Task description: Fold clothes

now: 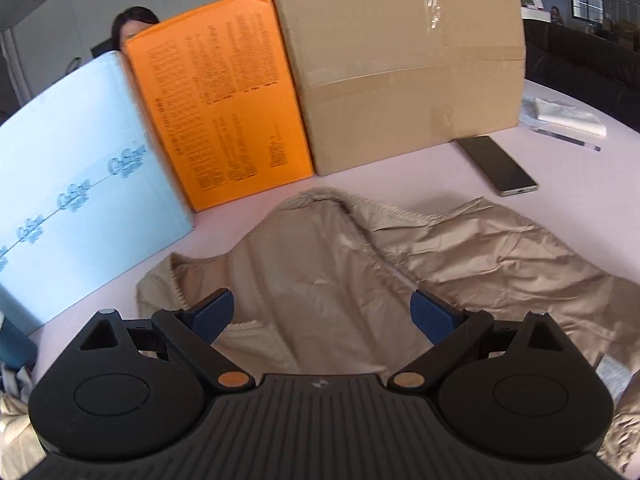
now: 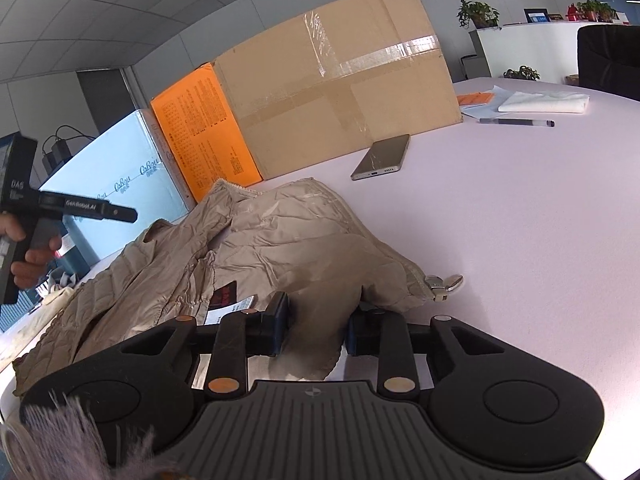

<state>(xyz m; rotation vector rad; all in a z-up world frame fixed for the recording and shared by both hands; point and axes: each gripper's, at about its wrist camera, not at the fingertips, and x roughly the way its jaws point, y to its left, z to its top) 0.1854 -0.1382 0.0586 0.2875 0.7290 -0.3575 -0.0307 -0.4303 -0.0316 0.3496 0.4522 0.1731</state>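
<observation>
The beige quilted jacket (image 1: 400, 264) lies crumpled, not folded, its edge pinched by right gripper (image 2: 316, 322); left gripper (image 1: 322, 314) gapes wide, empty.

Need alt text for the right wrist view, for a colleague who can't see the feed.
The right gripper is shut on a fold of a beige quilted jacket crumpled on a pale table. Behind it stand a cardboard box, an orange box and a blue box, with a phone beside them.
</observation>
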